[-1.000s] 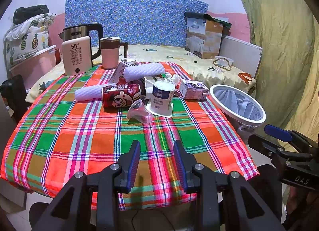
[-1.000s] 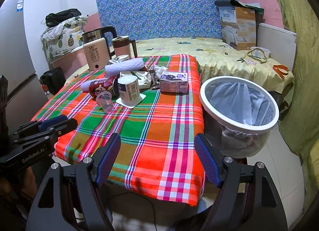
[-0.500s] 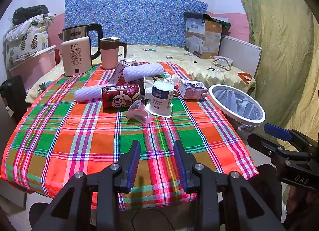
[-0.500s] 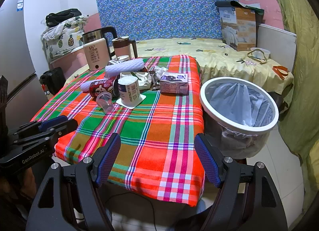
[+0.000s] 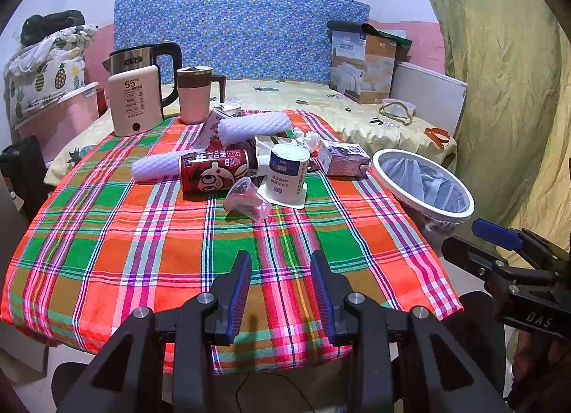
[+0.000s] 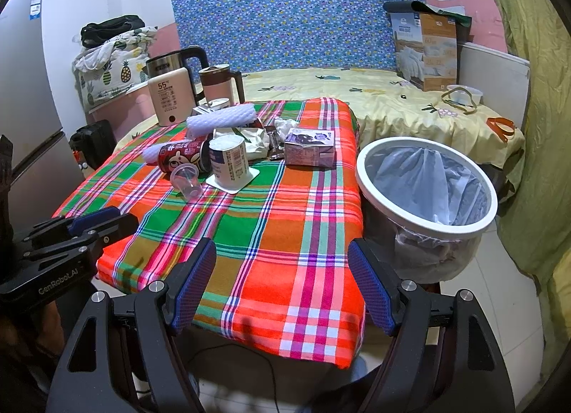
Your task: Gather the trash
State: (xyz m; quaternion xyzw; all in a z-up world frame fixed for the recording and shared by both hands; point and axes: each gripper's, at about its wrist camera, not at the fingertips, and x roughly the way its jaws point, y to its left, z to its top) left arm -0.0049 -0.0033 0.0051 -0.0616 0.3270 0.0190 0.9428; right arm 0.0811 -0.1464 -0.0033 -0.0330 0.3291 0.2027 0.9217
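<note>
hovering over the near edge of the plaid tablecloth, the left gripper has its jaws partly apart with nothing between the blue pads; only cloth shows in the gap. the right gripper hangs over the near right corner of the same cloth, jaws spread wide and empty. the trash sits in a cluster toward the far half of the table, well apart from both grippers: a red drink can lies on its side, with a clear plastic cup tipped over just in front of it. a white yogurt tub stands upside down on its lid beside the can. a purple milk carton lies flat to the right of the tub, near the cloth's right edge. two white foam sleeves lie among the pile, one propped above the can, one to its left. crumpled tissue rests behind the tub. a white-rimmed trash bin with a plastic liner stands off the table's right side, just beside the cloth edge. a kettle, a cream warmer unit and a pink mug stand at the far left corner.
</note>
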